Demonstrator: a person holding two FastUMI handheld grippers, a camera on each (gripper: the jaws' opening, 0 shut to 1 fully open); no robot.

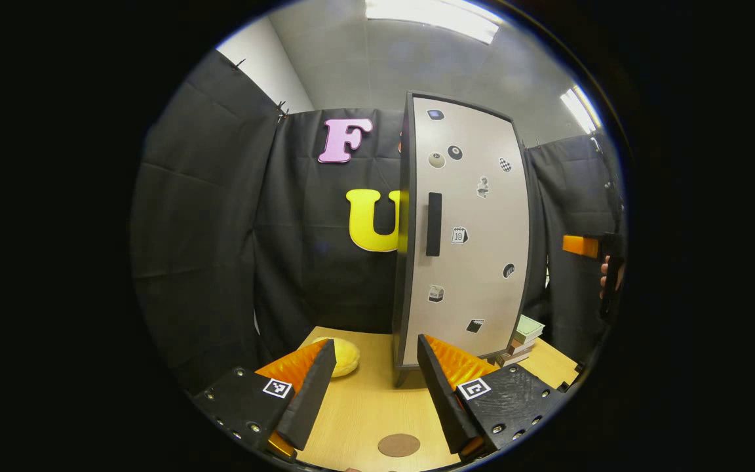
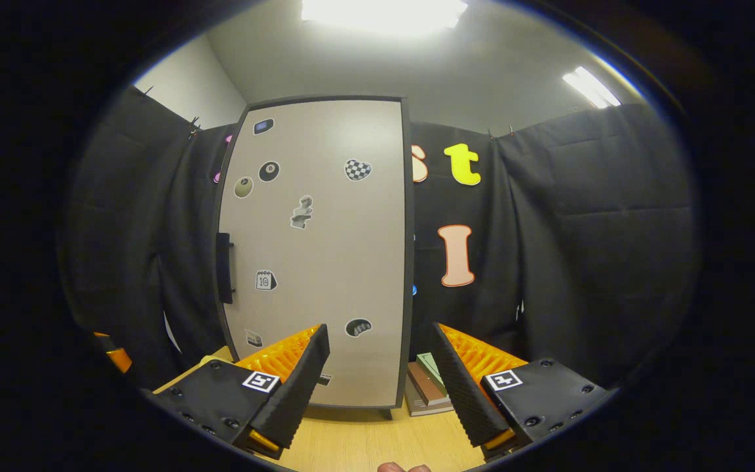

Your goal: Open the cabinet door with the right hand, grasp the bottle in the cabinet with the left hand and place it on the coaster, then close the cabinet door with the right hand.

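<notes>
Jaws spread wide and gripping nothing, the left gripper [image 1: 374, 380] hovers above a light wooden table [image 1: 364, 406], its fingers framing the foot of a tall cabinet [image 1: 463, 236] in the left gripper view. The cabinet door [image 1: 476, 229], pale grey and dotted with small stickers, sits flush in its dark frame, its black vertical handle [image 1: 434, 224] untouched; the bottle named in the task cannot be seen behind the shut door. A round brown coaster [image 1: 398, 445] lies on the table near the camera, between the left gripper's fingers and in front of the cabinet. A yellow rounded object [image 1: 343, 355] rests on the table left of the cabinet, partly hidden by one finger, and a stack of books [image 1: 522, 341] stands just beside the cabinet's right side. At the far right edge of that view, a hand [image 1: 608, 275] holds the other gripper well apart from the door. In the right gripper view, the right gripper [image 2: 381, 383] is likewise wide open and empty, facing the closed door [image 2: 318, 249] head-on, with the handle [image 2: 223, 267] at the door's left edge and the books [image 2: 426, 390] at the cabinet's lower right corner.
</notes>
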